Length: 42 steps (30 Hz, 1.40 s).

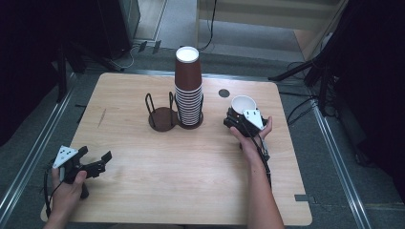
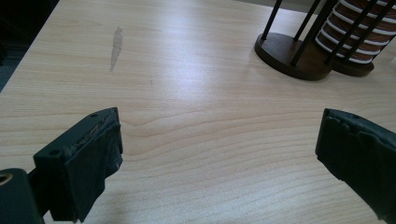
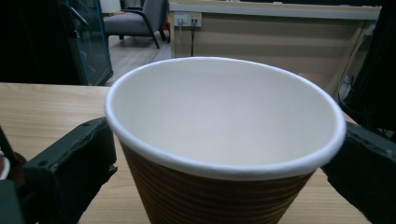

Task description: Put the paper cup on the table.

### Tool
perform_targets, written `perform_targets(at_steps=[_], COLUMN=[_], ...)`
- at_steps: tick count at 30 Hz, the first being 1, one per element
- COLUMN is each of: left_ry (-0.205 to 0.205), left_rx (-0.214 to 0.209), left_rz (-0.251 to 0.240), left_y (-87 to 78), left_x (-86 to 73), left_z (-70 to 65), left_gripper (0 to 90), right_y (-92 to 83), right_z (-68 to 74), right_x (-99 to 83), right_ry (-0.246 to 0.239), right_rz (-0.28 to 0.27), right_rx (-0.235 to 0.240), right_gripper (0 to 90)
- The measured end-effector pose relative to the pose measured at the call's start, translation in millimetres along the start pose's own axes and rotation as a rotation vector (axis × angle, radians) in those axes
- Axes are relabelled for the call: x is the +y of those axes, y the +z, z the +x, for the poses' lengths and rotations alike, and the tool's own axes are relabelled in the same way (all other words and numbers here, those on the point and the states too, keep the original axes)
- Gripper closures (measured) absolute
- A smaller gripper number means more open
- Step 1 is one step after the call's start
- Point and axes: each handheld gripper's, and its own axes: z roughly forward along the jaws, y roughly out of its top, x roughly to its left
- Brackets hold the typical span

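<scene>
Wooden table (image 1: pixel 157 162) – cup rack (image 1: pixel 165 117), paper cup (image 1: pixel 242 103)

Bare table (image 1: pixel 157 157) lies open between both hands; only the cup stack (image 1: pixel 188 90) and rack (image 1: pixel 161 114) block mid-table.

Light wooden table (image 1: pixel 143 191) on grey carpeted floor (image 1: pixel 181 28), metal rails along both sides. Far off: grey chair (image 3: pixel 140 18), wood-panelled counter (image 3: pixel 280 32) bearing a wall socket (image 3: pixel 187 18). Dark curtains left and right.
</scene>
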Motion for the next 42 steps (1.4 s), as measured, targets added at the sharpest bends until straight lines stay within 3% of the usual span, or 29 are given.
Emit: perform_targets(at_steps=[11, 20, 42], left_ry=[-0.001, 0.004, -0.005], left_rx=[0.001, 0.001, 0.002], left_rz=[0.001, 0.007, 0.004], left_y=[0.1, 0.0, 0.0], left_x=[0.0, 0.0, -0.1], left_z=[0.0, -0.3, -0.1], left_gripper=[1.1, 1.1, 1.1], right_y=[-24.2, -50.0, -90.2], right_z=[-6.7, -19.0, -44.9], right_x=[2.1, 4.2, -23.9], right_ry=[-0.010, 0.019, 0.020], right_rz=[0.004, -0.024, 0.011], right_rx=[0.028, 0.059, 0.060], right_gripper=[0.0, 0.0, 0.0])
